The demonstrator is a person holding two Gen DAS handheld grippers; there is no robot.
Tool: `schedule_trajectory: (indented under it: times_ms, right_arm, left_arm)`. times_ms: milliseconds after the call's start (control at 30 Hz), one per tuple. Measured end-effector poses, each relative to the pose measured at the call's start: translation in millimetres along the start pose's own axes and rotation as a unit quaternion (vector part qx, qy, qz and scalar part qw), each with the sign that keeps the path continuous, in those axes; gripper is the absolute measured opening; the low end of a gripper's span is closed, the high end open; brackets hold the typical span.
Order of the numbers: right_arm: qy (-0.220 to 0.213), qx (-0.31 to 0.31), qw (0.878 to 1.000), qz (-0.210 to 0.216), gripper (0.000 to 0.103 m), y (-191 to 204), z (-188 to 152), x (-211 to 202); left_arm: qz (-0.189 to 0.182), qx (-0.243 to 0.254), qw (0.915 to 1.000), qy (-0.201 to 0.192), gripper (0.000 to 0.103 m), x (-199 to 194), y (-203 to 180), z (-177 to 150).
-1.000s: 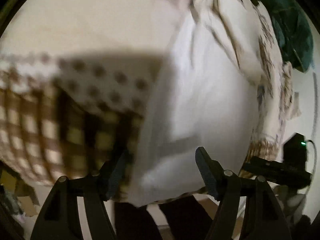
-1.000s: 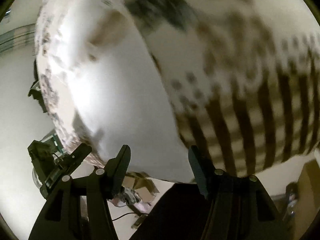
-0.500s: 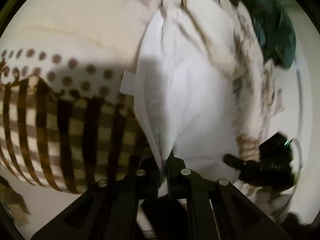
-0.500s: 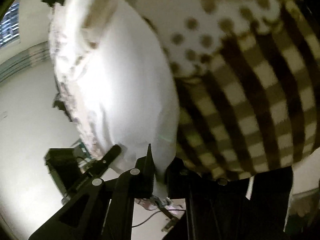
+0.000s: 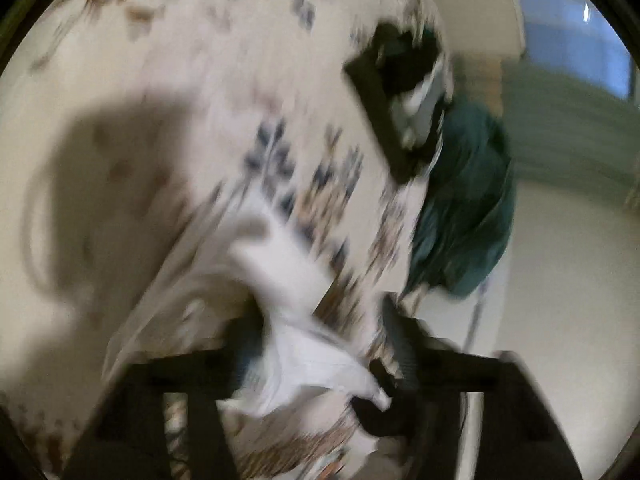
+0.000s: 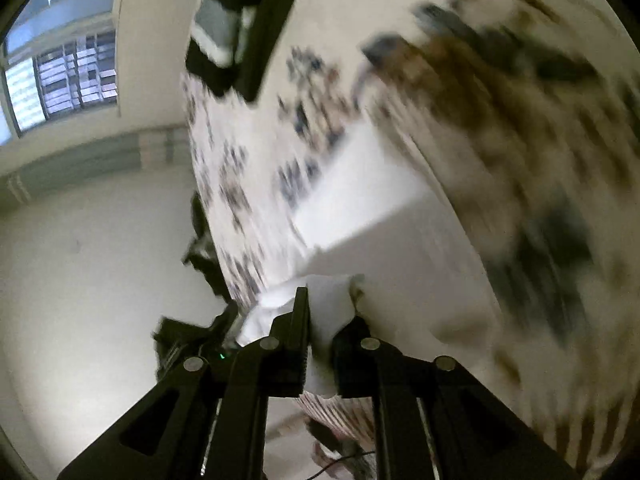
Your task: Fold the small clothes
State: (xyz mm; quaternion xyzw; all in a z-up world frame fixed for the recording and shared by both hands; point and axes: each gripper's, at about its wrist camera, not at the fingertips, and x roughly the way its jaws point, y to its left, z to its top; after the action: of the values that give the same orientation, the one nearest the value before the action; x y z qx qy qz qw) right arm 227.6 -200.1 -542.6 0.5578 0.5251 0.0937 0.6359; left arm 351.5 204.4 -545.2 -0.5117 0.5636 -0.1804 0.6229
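Gripper (image 5: 320, 344) on our left hand looks parted in its own view, with the white cloth (image 5: 304, 344) bunched between its fingers; the picture is too smeared for us to tell whether the fingers pinch the cloth or merely flank it. Ahead of the gripper lies a patterned sheet (image 5: 240, 80), and to its right, beyond the sheet's edge, a dark green garment (image 5: 464, 216) and a black box (image 5: 392, 92).

Our right gripper (image 6: 324, 316) is nearly closed, its fingers clamped on a fold of the same white cloth (image 6: 332, 300), which runs forward from the tips over the sheet (image 6: 248, 184). A black box (image 6: 240, 20) sits far ahead, toward the left.

We judge the main risk to be the left side: if that hold is loose while both hands move fast, the cloth could slip free and the fold would collapse unevenly. The right gripper holds only a small bunch near the edge, so a sharp tug might pull it out too. Either gripper could also snag the sheet and drag it along.
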Motion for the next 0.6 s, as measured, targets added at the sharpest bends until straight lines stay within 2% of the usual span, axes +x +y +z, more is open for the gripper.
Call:
schedule_trajectory:
  times_ms: [33,67,100,133,200,300,333,400,433,467,500,533,600]
  right_arm:
    - [-0.006,0.003,1.000,0.009,0.033,3,15,3]
    - [-0.013,-0.001,1.000,0.014,0.053,5,22,1]
    - [-0.019,-0.010,1.000,0.014,0.064,6,27,-3]
    - [-0.024,-0.031,0.999,0.001,0.065,8,29,-9]
    - [-0.029,-0.052,0.998,-0.028,0.065,6,27,-15]
    - [-0.018,-0.069,0.994,-0.079,0.065,-18,28,-22]
    - [-0.012,-0.078,0.993,-0.093,0.065,-26,29,-19]
    - [0.004,-0.086,0.989,-0.121,0.065,-34,35,-4]
    - [0.016,-0.093,0.987,-0.133,0.065,-39,38,5]
    - [0.024,-0.098,0.985,-0.143,0.065,-40,42,14]
    - [0.029,-0.102,0.982,-0.154,0.065,-41,47,23]
    - [0.033,-0.108,0.980,-0.165,0.065,-39,53,33]
    - [0.037,-0.126,0.972,-0.193,0.065,-34,67,52]
  left_arm:
    - [-0.007,0.006,0.9999,-0.013,0.064,-8,-3,6]
    - [0.006,0.026,0.9993,-0.025,0.064,-15,-7,7]
    - [0.030,0.052,0.9976,-0.034,0.064,-26,-9,7]
    - [0.063,0.083,0.9938,-0.039,0.065,-28,-13,3]
    - [0.134,0.150,0.9788,-0.034,0.065,-25,-19,-9]
    - [0.219,0.225,0.9494,0.003,0.065,3,-17,-24]
    - [0.250,0.247,0.9359,0.017,0.065,18,-15,-27]
    - [0.314,0.297,0.9011,0.035,0.065,51,-17,-29]
    - [0.328,0.310,0.8918,0.038,0.065,62,-17,-28]
    - [0.366,0.324,0.8716,0.035,0.065,85,-18,-21]
    - [0.390,0.326,0.8605,0.031,0.065,98,-18,-14]
    - [0.398,0.320,0.8594,0.027,0.065,111,-19,-1]
    - [0.403,0.287,0.8690,0.010,0.067,118,-19,26]
